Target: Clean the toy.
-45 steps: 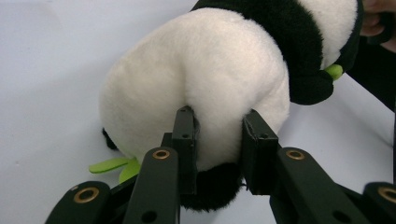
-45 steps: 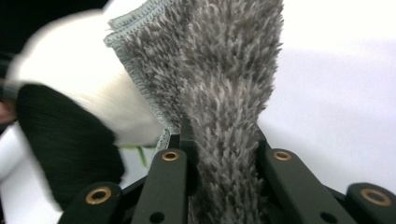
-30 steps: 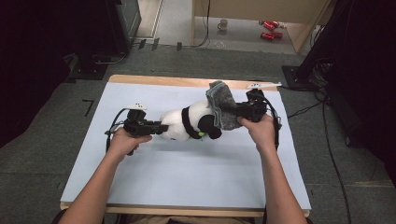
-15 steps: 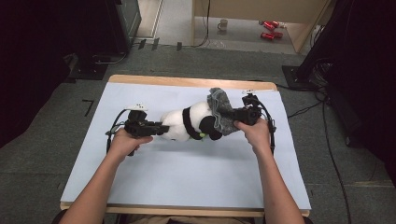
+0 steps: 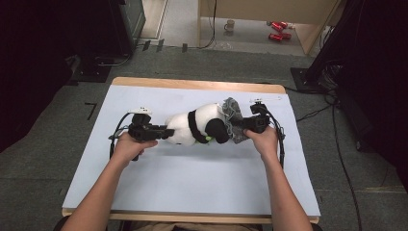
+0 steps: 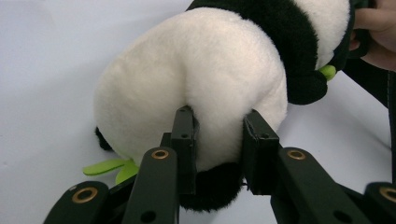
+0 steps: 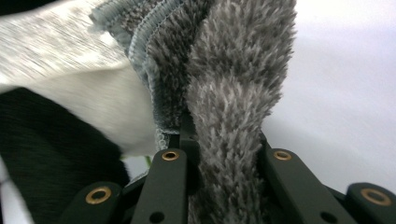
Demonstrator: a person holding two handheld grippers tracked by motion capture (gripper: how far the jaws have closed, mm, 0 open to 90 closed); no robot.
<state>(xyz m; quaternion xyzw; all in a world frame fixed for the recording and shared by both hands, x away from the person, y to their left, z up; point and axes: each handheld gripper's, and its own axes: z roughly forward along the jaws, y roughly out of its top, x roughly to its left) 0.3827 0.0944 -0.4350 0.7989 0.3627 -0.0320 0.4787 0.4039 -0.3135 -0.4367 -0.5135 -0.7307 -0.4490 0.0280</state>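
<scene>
A black-and-white plush panda lies on its side across the middle of the white table mat. My left gripper is shut on the panda's white rear end, its jaws pressing into the plush. A grey fuzzy hat sits at the panda's head end. My right gripper is shut on the hat's furry edge, with the grey ribbed lining and the panda's fur beside it. Green felt leaves stick out under the panda.
The mat covers a wooden table with bare room in front of the panda. Cables loop off both grippers. On the floor beyond stand a mug and red cans.
The right gripper has come down and toward the panda with the grey hat, which now sits lower against the head. The left gripper kept its hold on the panda's rear.
</scene>
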